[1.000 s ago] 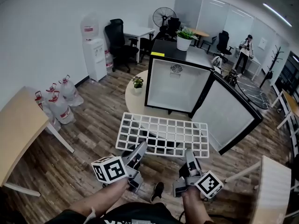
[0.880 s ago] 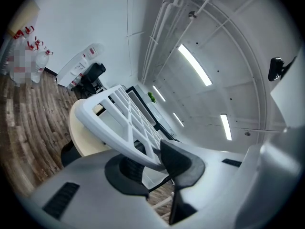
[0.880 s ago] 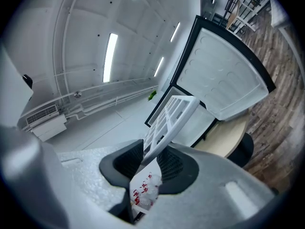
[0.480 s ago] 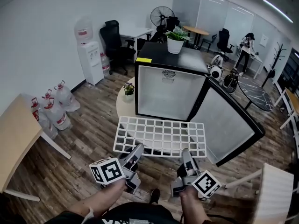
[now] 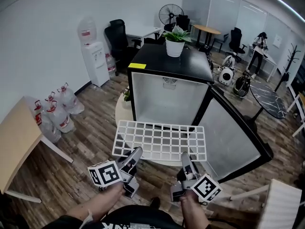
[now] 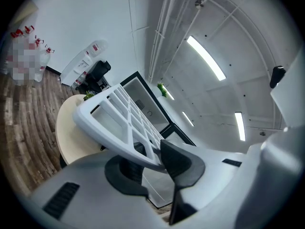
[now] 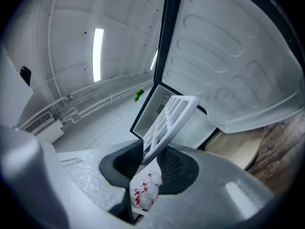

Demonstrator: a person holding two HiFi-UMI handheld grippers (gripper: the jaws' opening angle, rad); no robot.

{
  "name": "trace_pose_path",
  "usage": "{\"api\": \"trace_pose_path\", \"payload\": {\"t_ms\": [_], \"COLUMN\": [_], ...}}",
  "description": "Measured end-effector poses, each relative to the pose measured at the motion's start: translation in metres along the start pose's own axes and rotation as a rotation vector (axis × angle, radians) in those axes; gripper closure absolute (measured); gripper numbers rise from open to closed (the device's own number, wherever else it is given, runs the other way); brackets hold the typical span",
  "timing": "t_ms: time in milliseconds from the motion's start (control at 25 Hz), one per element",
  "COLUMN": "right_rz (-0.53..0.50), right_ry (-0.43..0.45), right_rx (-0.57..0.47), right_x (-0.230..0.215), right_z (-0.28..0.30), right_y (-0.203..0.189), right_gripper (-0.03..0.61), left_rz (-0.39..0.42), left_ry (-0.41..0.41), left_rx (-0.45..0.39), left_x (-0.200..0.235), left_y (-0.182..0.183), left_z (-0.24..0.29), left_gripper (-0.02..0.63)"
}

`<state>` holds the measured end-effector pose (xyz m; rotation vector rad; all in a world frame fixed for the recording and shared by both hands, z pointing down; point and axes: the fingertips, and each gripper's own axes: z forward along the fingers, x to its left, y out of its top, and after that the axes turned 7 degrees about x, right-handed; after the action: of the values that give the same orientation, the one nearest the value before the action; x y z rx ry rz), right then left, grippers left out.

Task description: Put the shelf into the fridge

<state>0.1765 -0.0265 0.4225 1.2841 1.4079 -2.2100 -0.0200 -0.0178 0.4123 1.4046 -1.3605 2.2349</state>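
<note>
Left gripper (image 5: 134, 153), right gripper (image 5: 185, 158) clamp shelf (image 5: 159, 140); open fridge (image 5: 167, 99) ahead, door (image 5: 231, 128) swung right; shelf level, long axis crosswise.

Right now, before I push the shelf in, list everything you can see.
fridge: one, black, door swung open rightward
shelf: one, white grid, level before the fridge's open front
round table: one, beige, under the fridge
potted plant: one, green in white pot, atop fridge
water bottles: several, clear, floor at left
water dispenser: one, white, against left wall
fan: one, black, far back
left gripper: one, grey, shut on shelf's near edge
right gripper: one, grey, shut on shelf's near edge
</note>
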Motion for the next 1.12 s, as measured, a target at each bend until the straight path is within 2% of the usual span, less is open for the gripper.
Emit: {"api": "trace_pose_path", "payload": {"t_ms": [280, 400, 560, 960, 1040, 1120], "right_rz": [0.034, 0.078, 0.037, 0.144, 0.121, 0.139], "right_ry": [0.045, 0.096, 0.055, 0.08, 0.042, 0.047], "right_rx": [0.036, 0.046, 0.076, 0.072, 0.072, 0.057], "right_x": [-0.022, -0.026, -0.043, -0.045, -0.049, -0.049], "right_z": [0.03, 0.046, 0.056, 0.102, 0.109, 0.119], "right_y": [0.024, 0.028, 0.031, 0.012, 0.008, 0.003], "right_gripper": [0.491, 0.491, 0.491, 0.491, 0.491, 0.491], "left_rz": [0.0, -0.005, -0.022, -0.046, -0.025, -0.004], "left_ry": [0.029, 0.042, 0.06, 0.055, 0.05, 0.043], "left_rx": [-0.017, -0.023, -0.013, 0.044, 0.061, 0.076], "left_x": [0.006, 0.014, 0.024, 0.069, 0.079, 0.089], "left_y": [0.011, 0.015, 0.015, 0.033, 0.039, 0.046], "left_z": [0.036, 0.048, 0.06, 0.074, 0.077, 0.079], "left_gripper": [0.522, 0.522, 0.522, 0.522, 0.522, 0.522]}}
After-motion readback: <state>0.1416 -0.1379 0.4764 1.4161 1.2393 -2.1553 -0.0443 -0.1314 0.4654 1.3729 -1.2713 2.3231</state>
